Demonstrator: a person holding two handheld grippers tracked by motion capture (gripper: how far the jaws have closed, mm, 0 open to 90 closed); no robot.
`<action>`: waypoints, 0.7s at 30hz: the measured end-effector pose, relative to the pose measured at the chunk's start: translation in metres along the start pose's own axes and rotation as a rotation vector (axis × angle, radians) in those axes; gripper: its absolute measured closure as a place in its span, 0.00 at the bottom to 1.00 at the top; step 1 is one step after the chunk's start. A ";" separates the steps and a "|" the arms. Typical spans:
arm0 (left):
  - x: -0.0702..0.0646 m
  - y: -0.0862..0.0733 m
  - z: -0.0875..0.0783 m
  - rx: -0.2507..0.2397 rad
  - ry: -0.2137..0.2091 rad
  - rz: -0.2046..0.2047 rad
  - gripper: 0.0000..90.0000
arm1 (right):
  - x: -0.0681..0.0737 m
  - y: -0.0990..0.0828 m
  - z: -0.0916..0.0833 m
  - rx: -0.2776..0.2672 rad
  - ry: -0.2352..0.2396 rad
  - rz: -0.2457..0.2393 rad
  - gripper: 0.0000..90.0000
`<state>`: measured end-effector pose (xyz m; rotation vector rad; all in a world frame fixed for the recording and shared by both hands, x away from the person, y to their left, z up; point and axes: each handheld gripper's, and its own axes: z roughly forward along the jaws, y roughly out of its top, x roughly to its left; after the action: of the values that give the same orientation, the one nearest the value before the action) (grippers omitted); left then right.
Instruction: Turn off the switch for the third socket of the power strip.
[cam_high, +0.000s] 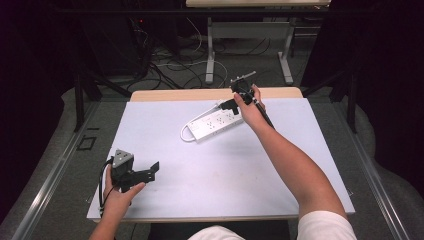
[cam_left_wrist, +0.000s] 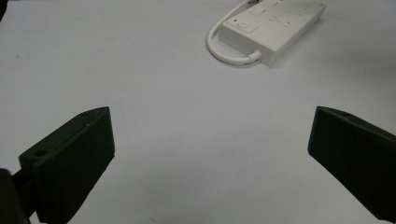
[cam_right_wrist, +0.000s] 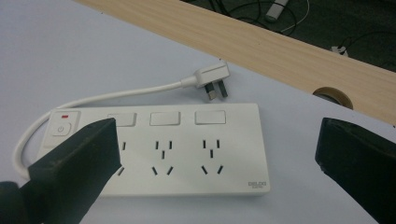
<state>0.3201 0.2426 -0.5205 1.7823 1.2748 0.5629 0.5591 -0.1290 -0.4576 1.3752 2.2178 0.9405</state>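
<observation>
the power strip (cam_high: 215, 124) lies flat on the white sheet (cam_high: 220, 170) that covers the table, toward the far edge and a little right of the middle. its white cord (cam_right_wrist: 107, 97) loops round the switch end and runs back along the far side to the plug (cam_right_wrist: 212, 79), which lies loose just beside the strip, near the bare wooden far edge (cam_right_wrist: 261, 42). the right gripper (cam_high: 235, 102) hovers over the strip's far end, jaws spread wide and holding nothing. the left gripper (cam_high: 145, 172) sits near the front left corner, well apart from the strip, jaws also wide and empty, with bare sheet between it and the strip.
</observation>
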 end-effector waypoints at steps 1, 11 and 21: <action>0.000 0.000 0.000 0.001 0.000 0.001 0.00 | 0.001 0.000 -0.001 0.003 0.004 -0.011 0.00; -0.003 0.001 0.003 0.009 -0.004 0.014 0.00 | 0.010 -0.014 -0.022 0.002 0.012 -0.033 0.00; -0.005 0.001 0.005 0.012 -0.009 0.023 0.00 | 0.010 -0.037 -0.051 -0.023 0.054 -0.051 0.00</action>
<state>0.3225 0.2360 -0.5214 1.8093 1.2553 0.5606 0.4993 -0.1493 -0.4469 1.2914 2.2628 0.9928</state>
